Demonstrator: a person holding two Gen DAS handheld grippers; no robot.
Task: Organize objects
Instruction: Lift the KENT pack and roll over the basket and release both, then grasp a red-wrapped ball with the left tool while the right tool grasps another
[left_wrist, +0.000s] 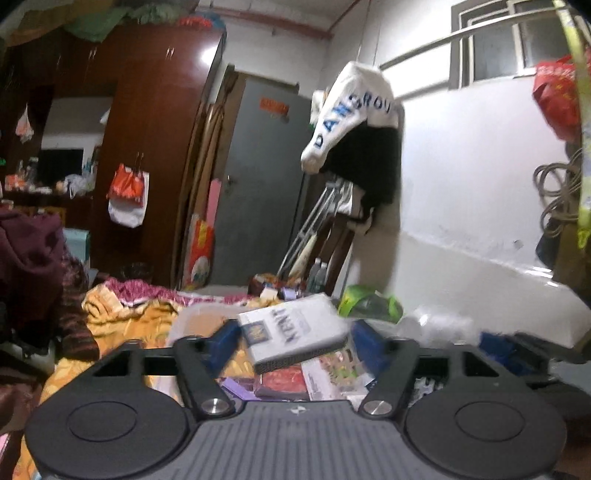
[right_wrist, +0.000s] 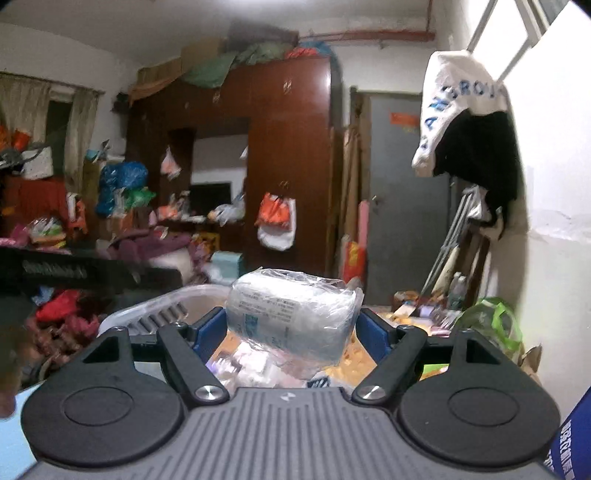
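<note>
My left gripper (left_wrist: 295, 338) stands wide, its blue pads on either side of a white KENT carton (left_wrist: 295, 334). The carton is tilted and blurred and sits loose between the jaws, above a clear plastic bin (left_wrist: 192, 317) that holds several packets. My right gripper (right_wrist: 291, 325) is also spread wide. A package wrapped in clear plastic (right_wrist: 291, 317) fills the gap between its pads and hangs askew over the same kind of bin (right_wrist: 177, 299). I see no pad pressing into the wrap.
A bed with orange and pink bedding (left_wrist: 122, 317) lies under the bin. A dark wardrobe (right_wrist: 288, 147) and grey door (left_wrist: 266, 184) stand behind. Clothes (left_wrist: 362, 122) hang on the right wall. A green bag (right_wrist: 491, 321) sits to the right. Clutter fills the left side.
</note>
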